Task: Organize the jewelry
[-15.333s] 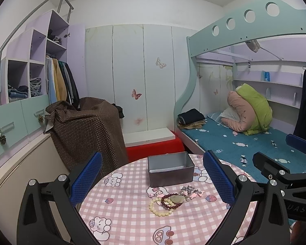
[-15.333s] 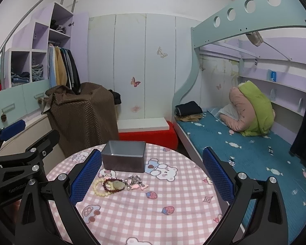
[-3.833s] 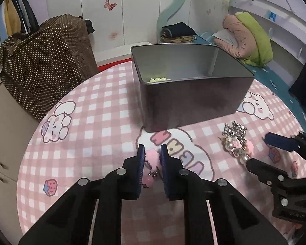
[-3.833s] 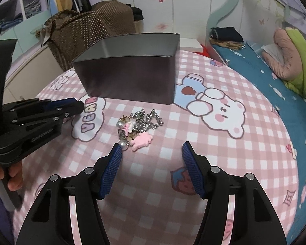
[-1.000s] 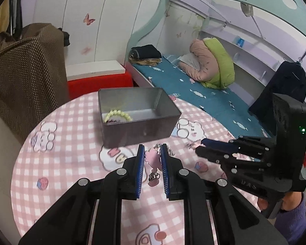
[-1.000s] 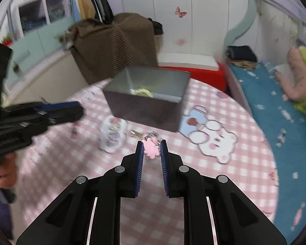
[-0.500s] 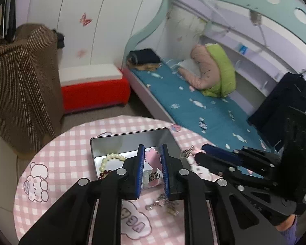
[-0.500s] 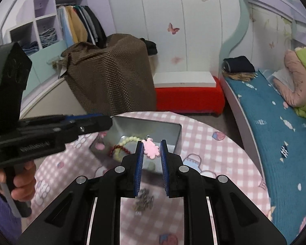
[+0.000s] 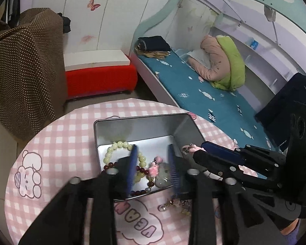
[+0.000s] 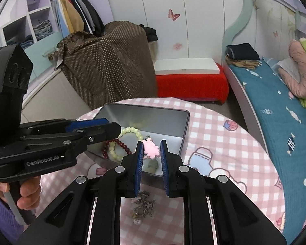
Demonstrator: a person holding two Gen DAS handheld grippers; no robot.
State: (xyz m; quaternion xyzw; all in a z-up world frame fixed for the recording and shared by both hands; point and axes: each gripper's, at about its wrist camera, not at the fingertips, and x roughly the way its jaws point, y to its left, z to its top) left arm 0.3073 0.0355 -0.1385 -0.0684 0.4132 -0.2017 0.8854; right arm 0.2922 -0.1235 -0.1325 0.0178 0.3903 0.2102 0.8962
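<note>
A grey metal tin stands on the pink checked round table. Inside lie a pale bead bracelet, a dark red bead bracelet, a pale stone and a pink charm. My left gripper hangs open over the tin, the pink charm lying below it. My right gripper is shut on a second pink charm with a metal ring, held over the tin's near right side; it also shows in the left wrist view. A tangled chain piece lies on the table in front of the tin.
A brown dotted cover drapes furniture behind the table. A red bench stands by the wall. A bed with a blue sheet runs along the right. The table edge curves close behind the tin.
My left gripper has opened and let its pink charm fall into the tin. Both grippers have moved down closer over the tin. The right gripper still holds its charm.
</note>
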